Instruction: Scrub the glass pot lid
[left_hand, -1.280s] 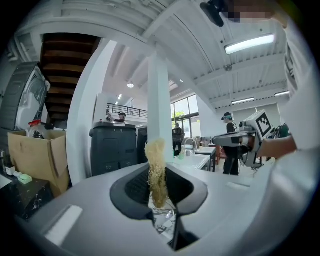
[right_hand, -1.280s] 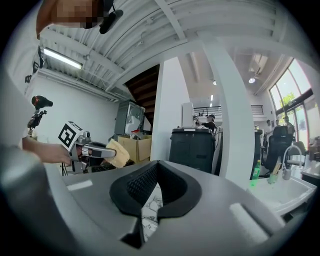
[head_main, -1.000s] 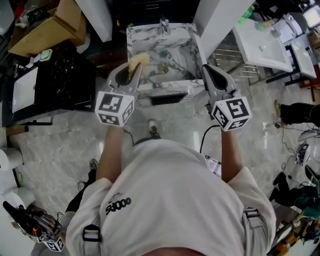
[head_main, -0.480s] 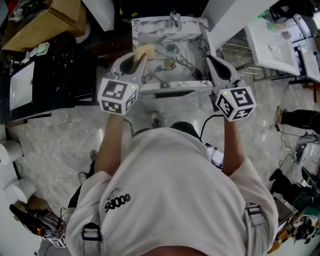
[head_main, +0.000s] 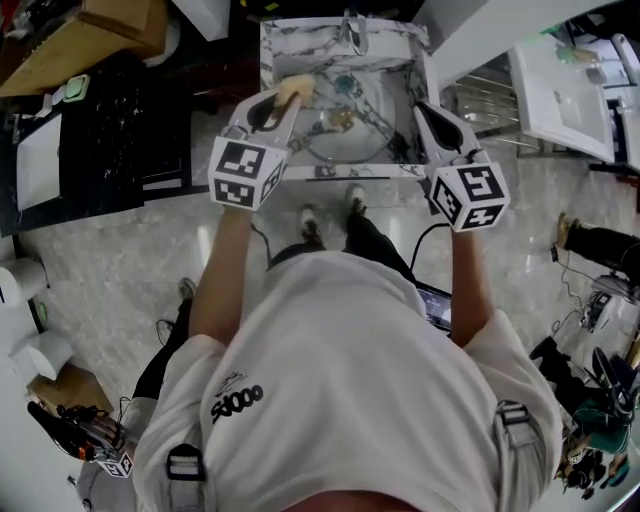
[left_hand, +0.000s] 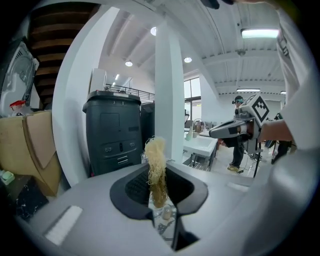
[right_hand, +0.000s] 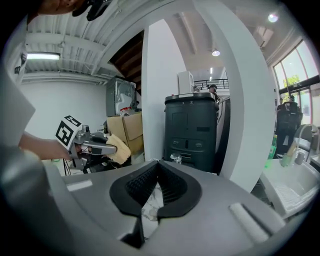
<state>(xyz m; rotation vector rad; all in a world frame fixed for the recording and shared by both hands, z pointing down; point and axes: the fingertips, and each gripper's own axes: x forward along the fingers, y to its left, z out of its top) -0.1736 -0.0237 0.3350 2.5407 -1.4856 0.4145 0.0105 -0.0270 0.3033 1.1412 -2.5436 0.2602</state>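
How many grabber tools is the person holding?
2. The left gripper is over the left side of the sink, shut on a yellow scrubber. The right gripper is at the sink's right edge, shut and empty. Neither is hidden.

The round, clear glass pot lid (head_main: 352, 140) lies in the far marble sink (head_main: 340, 172), a pale fibrous scrubber (head_main: 296, 90) near its left rim

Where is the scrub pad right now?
The scrub pad is clamped in the tongs of the left gripper, upper centre-left in the head view, over the left side of the marbled sink.
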